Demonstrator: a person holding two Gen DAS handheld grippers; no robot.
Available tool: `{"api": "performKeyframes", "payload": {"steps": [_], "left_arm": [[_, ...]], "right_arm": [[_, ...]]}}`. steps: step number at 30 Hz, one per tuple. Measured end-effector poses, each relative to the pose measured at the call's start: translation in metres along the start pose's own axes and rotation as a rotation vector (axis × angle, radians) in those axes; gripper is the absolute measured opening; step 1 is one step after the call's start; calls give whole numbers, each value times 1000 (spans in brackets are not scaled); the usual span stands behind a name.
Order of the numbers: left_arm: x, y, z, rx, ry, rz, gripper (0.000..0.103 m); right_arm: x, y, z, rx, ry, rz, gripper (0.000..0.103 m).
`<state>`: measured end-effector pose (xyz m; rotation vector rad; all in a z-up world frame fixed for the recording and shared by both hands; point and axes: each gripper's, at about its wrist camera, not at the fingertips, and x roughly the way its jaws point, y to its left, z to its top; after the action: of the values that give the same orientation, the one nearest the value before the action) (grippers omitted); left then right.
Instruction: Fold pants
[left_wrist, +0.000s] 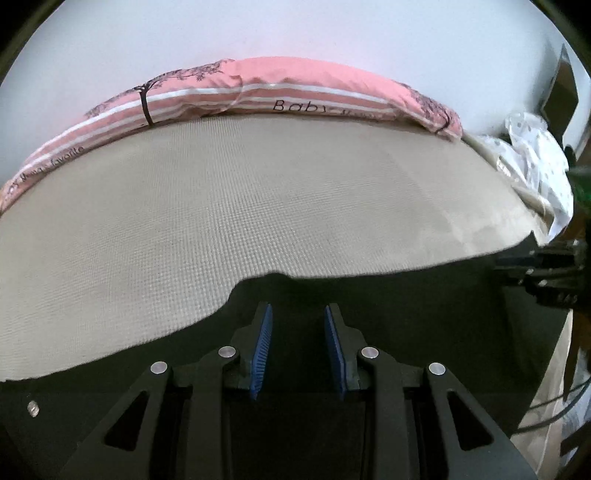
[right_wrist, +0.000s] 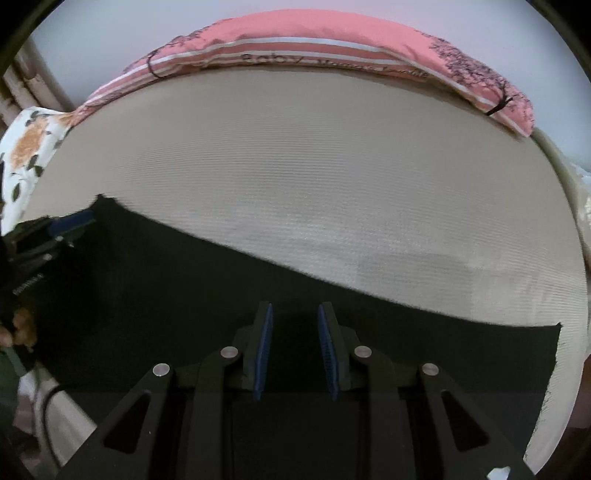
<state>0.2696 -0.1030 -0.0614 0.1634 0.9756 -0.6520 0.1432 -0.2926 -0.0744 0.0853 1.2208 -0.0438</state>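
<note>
Your left gripper (left_wrist: 298, 347) and right gripper (right_wrist: 295, 347), fingers spread and holding nothing, hover over dark pants (right_wrist: 184, 295) lying flat on the bed (left_wrist: 221, 206); folding seems barely begun.

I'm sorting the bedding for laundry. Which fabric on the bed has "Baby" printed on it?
The pink striped quilt along the wall. The dark pants are plain, and the white cloth only has dots.

Beige woven bed surface (left_wrist: 258, 206) ahead; dark pants (right_wrist: 184, 295) spread flat beneath the gripper, pink striped pillow (left_wrist: 295, 88) along far edge.
</note>
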Motion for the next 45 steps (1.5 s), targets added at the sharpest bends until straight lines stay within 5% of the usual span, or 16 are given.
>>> {"api": "performKeyframes", "payload": {"steps": [11, 14, 23, 27, 34, 39, 45], "left_arm": [[2, -23, -1, 139, 24, 107, 31], [-11, -19, -17, 116, 63, 63, 31], [-46, -4, -79, 74, 80, 89, 32], [-59, -5, -100, 73, 83, 101, 32], [-75, -5, -121, 69, 68, 110, 32], [-87, 6, -111, -58, 56, 73, 32], [-100, -13, -105, -44, -3, 70, 33]], "right_arm": [[2, -16, 0, 108, -31, 73, 28], [-11, -15, -18, 104, -35, 62, 33], [-19, -17, -99, 96, 58, 48, 35], [-28, -7, -128, 47, 61, 39, 48], [-43, -8, -151, 40, 47, 49, 49], [-65, -51, -154, 274, -12, 181, 49], [-86, -133, -187, 579, -82, 220, 49]]}}
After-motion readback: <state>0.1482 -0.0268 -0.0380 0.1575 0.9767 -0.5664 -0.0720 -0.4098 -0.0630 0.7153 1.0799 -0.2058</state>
